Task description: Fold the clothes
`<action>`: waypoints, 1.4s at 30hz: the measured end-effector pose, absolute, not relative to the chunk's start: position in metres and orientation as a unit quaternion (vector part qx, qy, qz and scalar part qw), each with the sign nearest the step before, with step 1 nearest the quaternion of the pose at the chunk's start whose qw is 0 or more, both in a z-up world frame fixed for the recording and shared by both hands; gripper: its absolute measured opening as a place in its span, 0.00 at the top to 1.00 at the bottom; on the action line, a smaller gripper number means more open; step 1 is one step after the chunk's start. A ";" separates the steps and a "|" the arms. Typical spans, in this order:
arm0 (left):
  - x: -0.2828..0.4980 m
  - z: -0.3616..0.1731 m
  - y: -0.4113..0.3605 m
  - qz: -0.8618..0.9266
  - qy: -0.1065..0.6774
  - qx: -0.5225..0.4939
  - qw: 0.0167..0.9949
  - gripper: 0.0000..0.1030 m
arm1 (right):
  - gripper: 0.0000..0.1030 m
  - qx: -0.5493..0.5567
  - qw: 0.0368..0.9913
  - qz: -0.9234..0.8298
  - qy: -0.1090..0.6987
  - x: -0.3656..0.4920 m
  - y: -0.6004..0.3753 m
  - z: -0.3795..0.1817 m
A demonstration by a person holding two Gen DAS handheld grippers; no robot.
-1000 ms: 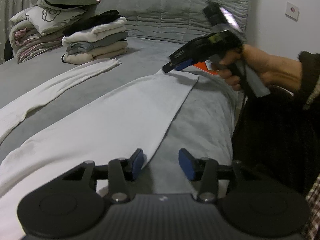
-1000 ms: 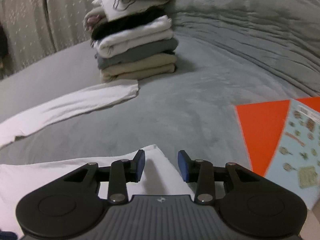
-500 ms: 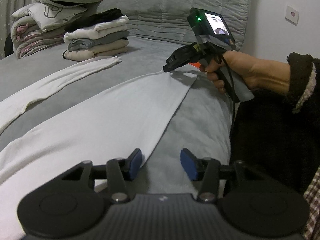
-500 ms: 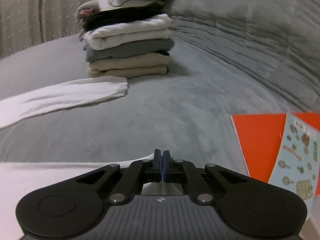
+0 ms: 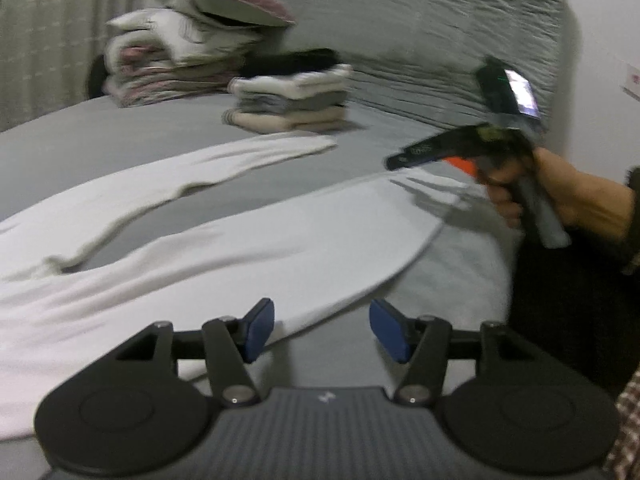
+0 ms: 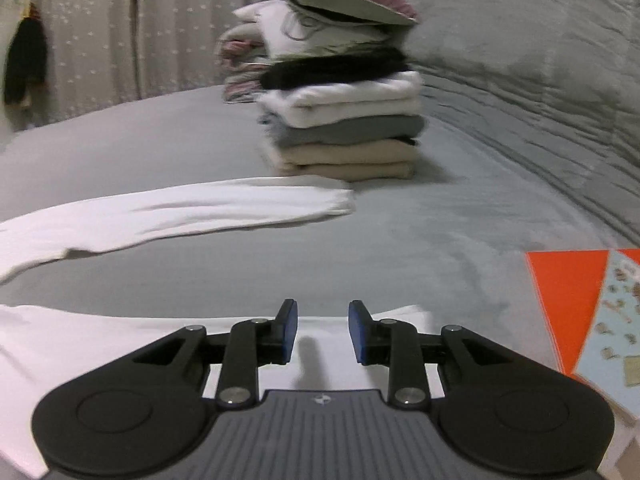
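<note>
- Nearest, the left gripper (image 5: 322,330) hangs over the near hem of the white garment (image 5: 224,264). Its jaws have just been widening and stand apart with nothing pinched; the hem's edge passes under the gap.
- The right gripper (image 6: 322,332), held in a hand (image 5: 556,188), is above the garment's far right corner. Its jaws have just reopened, and the cloth lies beneath them unheld.
- The garment lies flat across the grey bed (image 6: 400,240), one sleeve (image 6: 180,212) stretched leftward.
- Bare grey bedding lies between sleeve and body, and right of the corner up to an orange booklet (image 6: 568,300).
- Farther back: two stacks, folded clothes (image 6: 348,132) just beyond the cuff, and bedding (image 5: 180,64) behind.
</note>
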State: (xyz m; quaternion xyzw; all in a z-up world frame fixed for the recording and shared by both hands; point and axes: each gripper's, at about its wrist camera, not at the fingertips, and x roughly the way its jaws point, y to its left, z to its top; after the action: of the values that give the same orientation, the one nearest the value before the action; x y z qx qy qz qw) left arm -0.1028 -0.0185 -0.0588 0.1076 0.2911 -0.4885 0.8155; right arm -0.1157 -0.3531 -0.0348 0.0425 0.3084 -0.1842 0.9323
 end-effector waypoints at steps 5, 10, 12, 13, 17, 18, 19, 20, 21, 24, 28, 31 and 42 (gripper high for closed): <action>-0.090 -0.055 0.018 -0.428 0.302 0.088 0.847 0.42 | 0.72 0.049 0.940 -0.135 0.308 -0.111 -0.314 -0.034; -0.075 -0.054 0.059 -0.363 0.323 0.050 0.872 0.41 | 0.72 0.042 0.945 -0.085 0.313 -0.103 -0.273 -0.036; -0.071 -0.055 0.074 -0.339 0.331 0.037 0.880 0.40 | 0.72 0.036 0.946 -0.066 0.316 -0.099 -0.257 -0.037; -0.069 -0.055 0.082 -0.326 0.335 0.030 0.883 0.38 | 0.72 0.034 0.946 -0.057 0.317 -0.098 -0.249 -0.037; -0.060 -0.056 0.114 -0.280 0.349 -0.002 0.894 0.33 | 0.72 0.033 0.945 -0.021 0.324 -0.093 -0.220 -0.040; -0.057 -0.056 0.121 -0.269 0.352 -0.011 0.897 0.33 | 0.72 0.033 0.945 -0.012 0.325 -0.091 -0.212 -0.040; -0.055 -0.055 0.129 -0.257 0.355 -0.020 0.899 0.32 | 0.72 0.033 0.945 -0.002 0.326 -0.090 -0.205 -0.041; -0.052 -0.055 0.137 -0.246 0.358 -0.033 0.900 0.32 | 0.72 0.033 0.944 0.008 0.327 -0.089 -0.198 -0.041; -0.049 -0.054 0.146 -0.234 0.361 -0.046 0.902 0.32 | 0.72 0.032 0.944 0.019 0.328 -0.088 -0.189 -0.041; -0.039 -0.051 0.172 -0.199 0.365 -0.089 0.905 0.32 | 0.72 0.032 0.942 0.050 0.330 -0.088 -0.163 -0.042; -0.027 -0.051 0.211 -0.149 0.364 -0.157 0.906 0.32 | 0.72 0.023 0.938 0.101 0.332 -0.087 -0.127 -0.043; -0.019 -0.056 0.234 -0.122 0.363 -0.213 0.899 0.32 | 0.72 0.010 0.931 0.145 0.334 -0.089 -0.100 -0.045; 0.001 -0.078 0.275 -0.066 0.346 -0.355 0.866 0.46 | 0.68 -0.068 0.913 0.225 0.334 -0.094 -0.039 -0.064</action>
State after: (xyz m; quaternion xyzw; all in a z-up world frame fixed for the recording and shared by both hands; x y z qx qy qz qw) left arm 0.0015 0.2748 -0.0781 -0.3553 0.3464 -0.0657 0.8657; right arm -0.0944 -0.0392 -0.0642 -0.0683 0.3337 0.2255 0.9128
